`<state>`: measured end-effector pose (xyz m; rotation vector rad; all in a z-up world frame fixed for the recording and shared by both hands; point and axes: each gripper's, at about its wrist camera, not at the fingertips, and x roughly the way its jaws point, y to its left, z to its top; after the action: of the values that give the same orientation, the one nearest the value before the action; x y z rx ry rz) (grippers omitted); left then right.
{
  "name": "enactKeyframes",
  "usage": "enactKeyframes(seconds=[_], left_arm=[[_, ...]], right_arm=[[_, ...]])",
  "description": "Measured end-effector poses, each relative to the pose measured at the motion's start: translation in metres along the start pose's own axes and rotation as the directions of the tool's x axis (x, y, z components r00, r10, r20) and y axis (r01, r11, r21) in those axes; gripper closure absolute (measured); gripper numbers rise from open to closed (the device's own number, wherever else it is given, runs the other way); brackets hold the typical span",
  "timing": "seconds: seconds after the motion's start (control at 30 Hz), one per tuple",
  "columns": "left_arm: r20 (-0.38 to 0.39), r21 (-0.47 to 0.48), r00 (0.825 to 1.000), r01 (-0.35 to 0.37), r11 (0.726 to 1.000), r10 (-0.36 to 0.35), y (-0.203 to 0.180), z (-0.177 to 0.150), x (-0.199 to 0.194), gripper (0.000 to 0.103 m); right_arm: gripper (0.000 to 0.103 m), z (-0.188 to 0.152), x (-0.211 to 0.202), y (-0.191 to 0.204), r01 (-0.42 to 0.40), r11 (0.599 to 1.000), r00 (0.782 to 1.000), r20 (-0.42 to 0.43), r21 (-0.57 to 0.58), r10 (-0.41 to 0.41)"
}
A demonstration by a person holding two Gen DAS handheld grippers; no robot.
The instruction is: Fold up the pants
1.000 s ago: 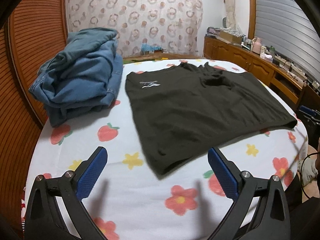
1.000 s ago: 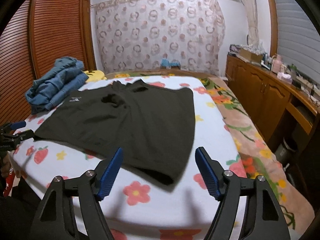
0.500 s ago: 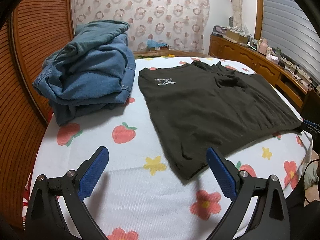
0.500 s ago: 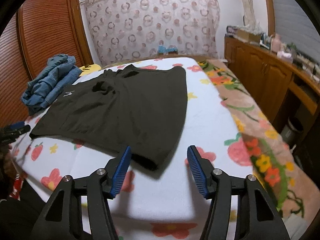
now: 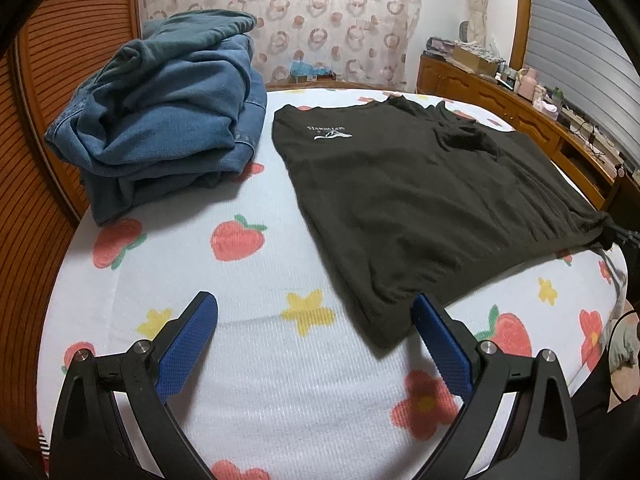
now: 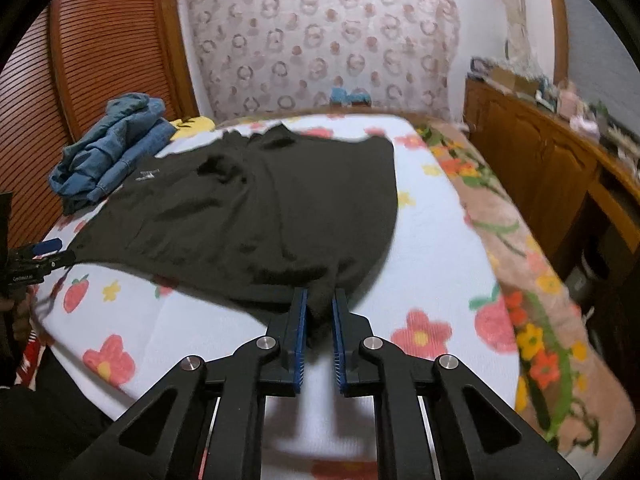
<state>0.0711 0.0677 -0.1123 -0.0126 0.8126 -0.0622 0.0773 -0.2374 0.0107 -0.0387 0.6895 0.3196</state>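
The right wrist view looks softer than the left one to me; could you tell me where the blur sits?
Right wrist view: sideboard and floral blanket smeared, right tongs sharp on the black pants. Left wrist view: crisp throughout, edges bowed by fisheye.

1. The pants [image 5: 420, 200] lie flat on the bed [image 5: 248, 360], toward its right half in the left wrist view.
2. A heap of clothes [image 5: 168, 120] sits on the bed's far left, just beside the pants.
3. The left gripper [image 5: 314, 320] is at the pants' near left corner.
4. The right gripper [image 6: 320, 312] is at the near right corner, apparently pinching the cloth there.
5. A cabinet [image 6: 540, 176] stands right of the bed.
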Motion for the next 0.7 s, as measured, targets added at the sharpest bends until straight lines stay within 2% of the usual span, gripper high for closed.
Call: enactKeyframes(seconds=[0.13, 0.37, 0.7], left_arm=[[0.003, -0.002, 1.000, 0.002, 1.000, -0.002, -0.001, 0.000, 0.000, 0.004], [0.003, -0.005, 1.000, 0.012, 1.000, -0.012, 0.001, 0.002, -0.001, 0.004], [0.053, -0.015, 0.999, 0.006, 1.000, -0.005, 0.008, 0.007, -0.020, 0.004]], right_arm=[[0.093, 0.013, -0.006, 0.011, -0.029, 0.998, 0.998, 0.048, -0.049, 0.031], [0.093, 0.035, 0.001, 0.039, -0.134, 0.985, 0.986, 0.087, -0.107, 0.144], [0.093, 0.058, 0.018, 0.090, -0.307, 0.927, 0.941, 0.075, -0.217, 0.330]])
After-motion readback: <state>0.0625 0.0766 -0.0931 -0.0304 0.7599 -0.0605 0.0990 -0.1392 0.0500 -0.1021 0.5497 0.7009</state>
